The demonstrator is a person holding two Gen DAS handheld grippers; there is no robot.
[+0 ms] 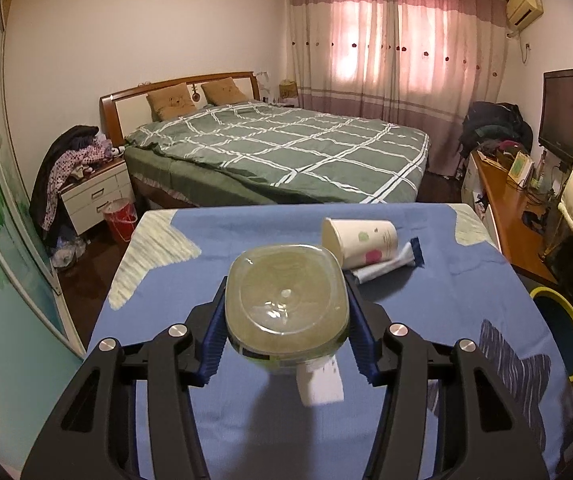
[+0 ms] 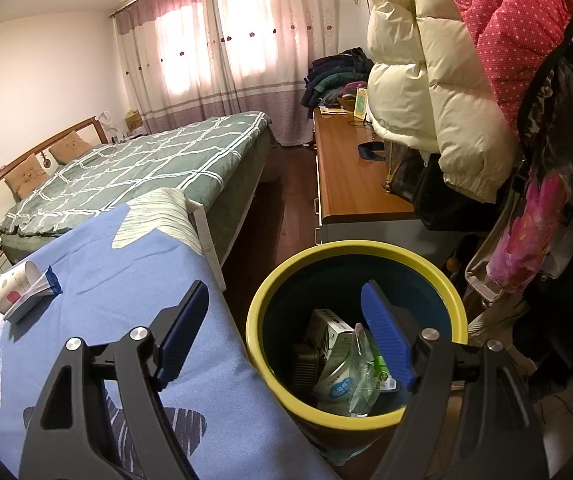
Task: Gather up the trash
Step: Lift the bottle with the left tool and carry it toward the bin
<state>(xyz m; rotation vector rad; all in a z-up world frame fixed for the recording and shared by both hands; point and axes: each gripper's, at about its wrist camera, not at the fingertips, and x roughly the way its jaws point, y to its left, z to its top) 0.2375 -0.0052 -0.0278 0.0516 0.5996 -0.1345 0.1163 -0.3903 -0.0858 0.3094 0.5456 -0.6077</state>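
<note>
Left wrist view shows the left gripper clamped on a clear plastic bottle, its blue pads pressed against both sides, the squarish bottom of the bottle facing the camera and its white-labelled neck end pointing down toward the lens. Below it lies the tabletop, covered in a blue cloth with pale and dark patches. Farther out on that cloth a white paper cup lies on its side, open mouth toward the gripper, touching a blue-and-white wrapper that lies just beside and partly under it. Off the tabletop's right edge the yellow rim of the trash bin shows. Right wrist view has the right gripper spread wide with nothing between its fingers, hanging over the gap between the tabletop edge and the bin. Inside the bin are a small carton, crumpled clear plastic and other packaging. Beyond stand a bed with a green checked cover, a wooden cabinet, and hanging puffer coats.
</note>
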